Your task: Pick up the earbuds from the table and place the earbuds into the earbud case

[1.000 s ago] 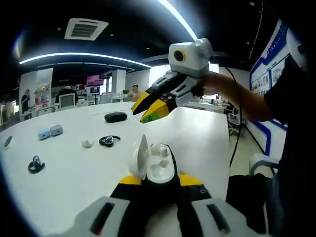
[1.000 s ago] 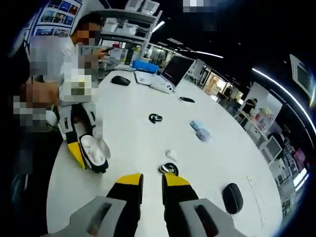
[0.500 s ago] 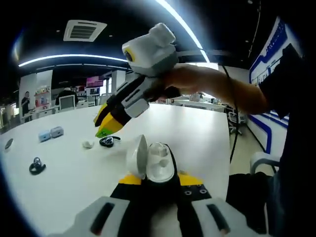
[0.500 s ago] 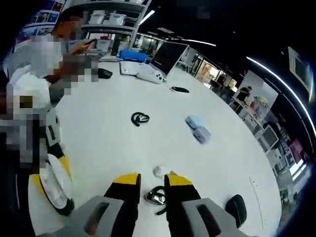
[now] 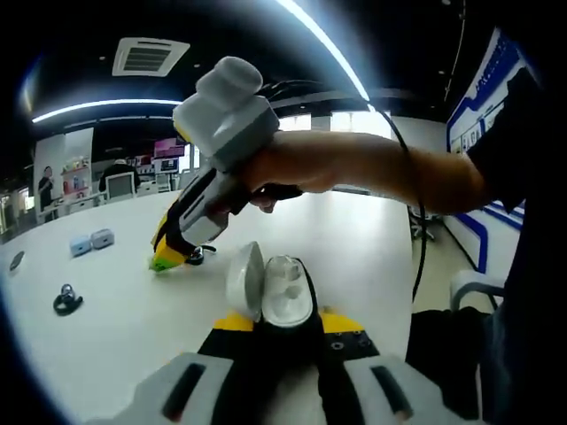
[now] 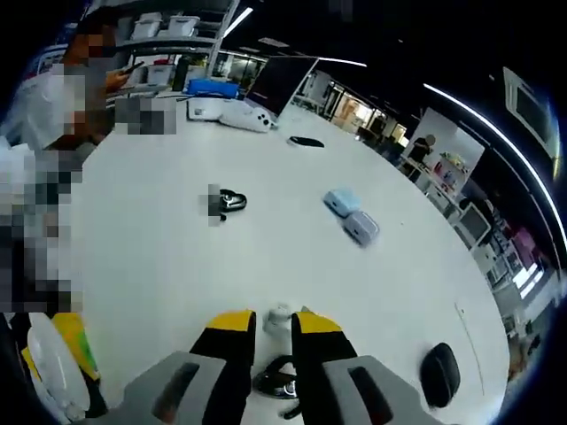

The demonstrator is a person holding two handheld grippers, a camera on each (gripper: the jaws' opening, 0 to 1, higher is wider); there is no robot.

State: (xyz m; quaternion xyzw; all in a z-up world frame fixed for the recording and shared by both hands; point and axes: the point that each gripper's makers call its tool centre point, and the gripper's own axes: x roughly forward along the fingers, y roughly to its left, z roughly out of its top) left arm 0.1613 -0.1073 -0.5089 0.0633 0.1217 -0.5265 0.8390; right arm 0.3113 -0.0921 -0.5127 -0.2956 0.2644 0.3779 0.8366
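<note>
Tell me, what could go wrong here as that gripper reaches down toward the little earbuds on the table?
1. The right gripper has a white earbud at its tips and a black ear-hook earbud just beneath, so it might catch the wrong one.
2. The narrow jaw gap could nudge the earbud away across the table.
3. The open earbud case, pinched in the left gripper, might tilt.

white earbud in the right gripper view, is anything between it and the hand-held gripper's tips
Nothing visible stands between them. The white earbud lies on the bare table just ahead of the right hand-held gripper, in line with the gap between its jaws. A black ear-hook earbud lies lower down between the jaws, behind the tips, not in the path.
</note>
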